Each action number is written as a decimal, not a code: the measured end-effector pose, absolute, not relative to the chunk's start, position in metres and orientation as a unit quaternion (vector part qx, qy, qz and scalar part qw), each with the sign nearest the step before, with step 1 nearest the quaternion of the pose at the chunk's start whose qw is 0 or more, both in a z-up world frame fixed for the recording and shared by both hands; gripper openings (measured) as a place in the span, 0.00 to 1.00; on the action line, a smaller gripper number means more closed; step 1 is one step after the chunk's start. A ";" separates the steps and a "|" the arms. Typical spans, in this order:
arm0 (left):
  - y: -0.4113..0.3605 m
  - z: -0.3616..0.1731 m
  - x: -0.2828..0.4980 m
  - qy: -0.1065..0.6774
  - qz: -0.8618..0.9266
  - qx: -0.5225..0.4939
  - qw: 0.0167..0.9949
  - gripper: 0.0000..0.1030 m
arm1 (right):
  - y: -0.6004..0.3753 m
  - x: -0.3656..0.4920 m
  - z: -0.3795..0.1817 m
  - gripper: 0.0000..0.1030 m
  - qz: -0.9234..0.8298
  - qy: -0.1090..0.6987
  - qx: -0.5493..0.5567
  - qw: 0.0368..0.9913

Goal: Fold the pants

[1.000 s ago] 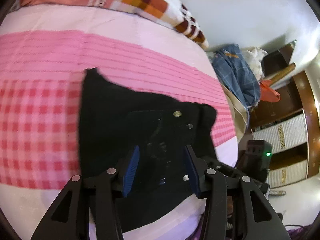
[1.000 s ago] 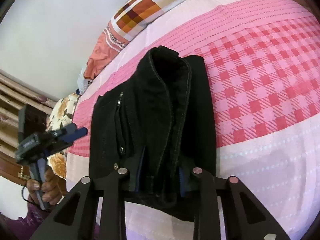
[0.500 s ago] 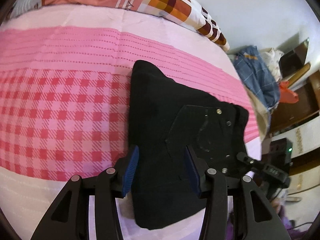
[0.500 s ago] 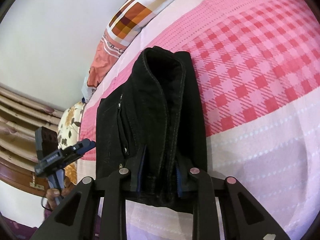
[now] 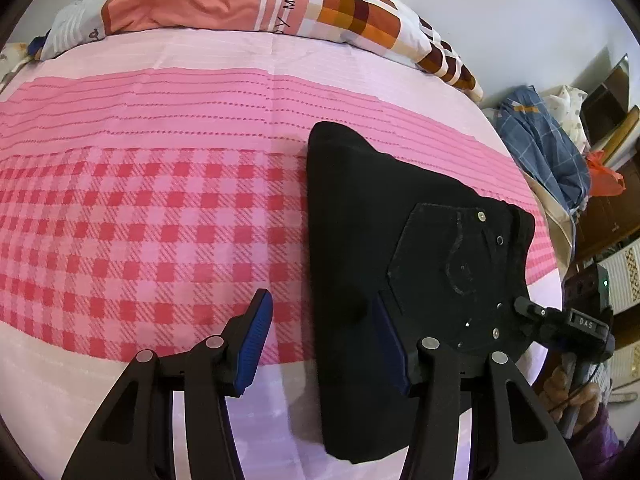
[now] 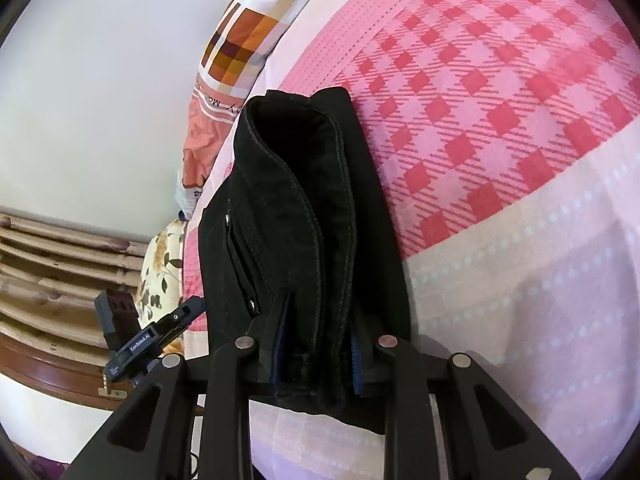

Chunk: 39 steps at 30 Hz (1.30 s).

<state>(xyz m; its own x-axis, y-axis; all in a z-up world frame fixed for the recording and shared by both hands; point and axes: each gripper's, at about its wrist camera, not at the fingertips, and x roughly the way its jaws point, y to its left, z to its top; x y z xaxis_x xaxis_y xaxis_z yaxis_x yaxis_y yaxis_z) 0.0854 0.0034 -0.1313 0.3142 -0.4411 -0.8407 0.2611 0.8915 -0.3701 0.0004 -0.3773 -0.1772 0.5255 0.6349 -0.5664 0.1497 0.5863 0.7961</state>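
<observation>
The black pants [image 5: 400, 240] lie folded on the pink checked bed sheet [image 5: 140, 220], back pocket with rivets facing up. My left gripper [image 5: 324, 340] is open and empty, hovering over the pants' left edge; its right finger overlaps the cloth. My right gripper [image 6: 316, 352] is shut on a thick folded edge of the black pants [image 6: 296, 216], with the cloth bunched between its blue pads. The right gripper also shows at the pants' right edge in the left wrist view [image 5: 560, 324]. The left gripper shows at the left in the right wrist view [image 6: 152, 336].
A patchwork pillow [image 5: 320, 4] lies at the head of the bed. Blue clothes [image 5: 548, 148] are piled beside the bed on the right, near wooden furniture [image 5: 612, 216]. A wooden headboard [image 6: 52, 264] and a floral cloth [image 6: 160, 272] show in the right wrist view.
My left gripper has moved left, off the pants, so they now lie to its right. My right gripper has kept its hold on the folded edge.
</observation>
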 end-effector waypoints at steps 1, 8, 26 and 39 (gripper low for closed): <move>0.005 -0.132 0.085 0.543 -0.218 -0.084 0.806 0.51 | -0.377 0.001 -0.177 0.21 0.159 0.461 0.425 0.763; -0.004 -0.139 0.075 0.543 -0.217 -0.055 0.809 0.52 | -0.378 0.003 -0.179 0.21 0.162 0.459 0.437 0.756; -0.035 -0.134 0.065 0.497 -0.180 0.060 0.847 0.58 | -0.385 0.000 -0.185 0.22 0.163 0.455 0.452 0.749; -0.045 -0.135 0.066 0.482 -0.161 0.103 0.855 0.72 | -0.385 -0.001 -0.185 0.22 0.159 0.454 0.460 0.746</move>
